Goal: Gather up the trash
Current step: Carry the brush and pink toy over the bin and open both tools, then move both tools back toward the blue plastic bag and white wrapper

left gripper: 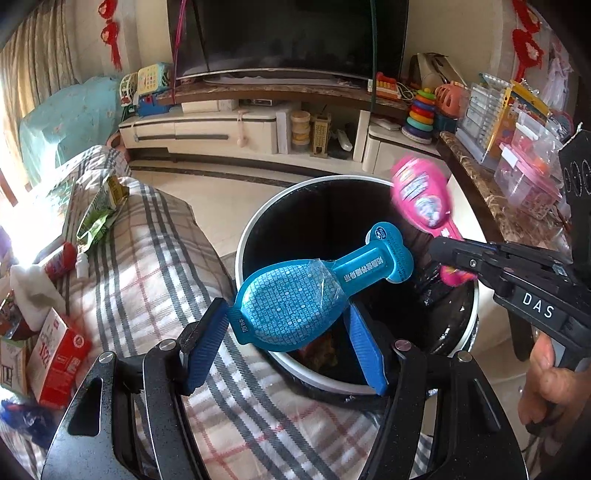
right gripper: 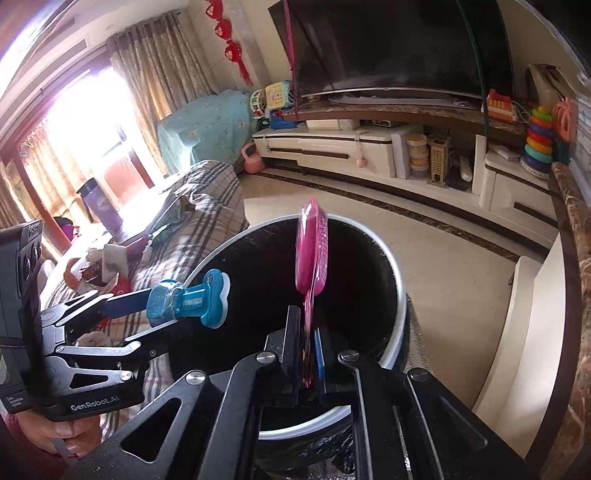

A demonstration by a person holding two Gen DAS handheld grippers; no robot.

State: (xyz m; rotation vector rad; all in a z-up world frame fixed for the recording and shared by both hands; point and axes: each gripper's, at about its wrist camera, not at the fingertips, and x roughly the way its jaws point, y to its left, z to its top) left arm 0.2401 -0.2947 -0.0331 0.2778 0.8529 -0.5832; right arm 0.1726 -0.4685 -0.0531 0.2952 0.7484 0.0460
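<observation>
While both claws hang over the black-lined bin (left gripper: 258,221), the left claw (left gripper: 288,325) grips a blue paddle-shaped packet (left gripper: 295,306) across its wide end. Right claw (right gripper: 306,354) is nearly closed, pinching a pink packet (right gripper: 312,254), apparently by its handle. Beyond, a television (left gripper: 288,33).

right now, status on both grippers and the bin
Left gripper shut on blue packet, right gripper shut on pink packet. Both over the open bin. Nothing in the way.
</observation>
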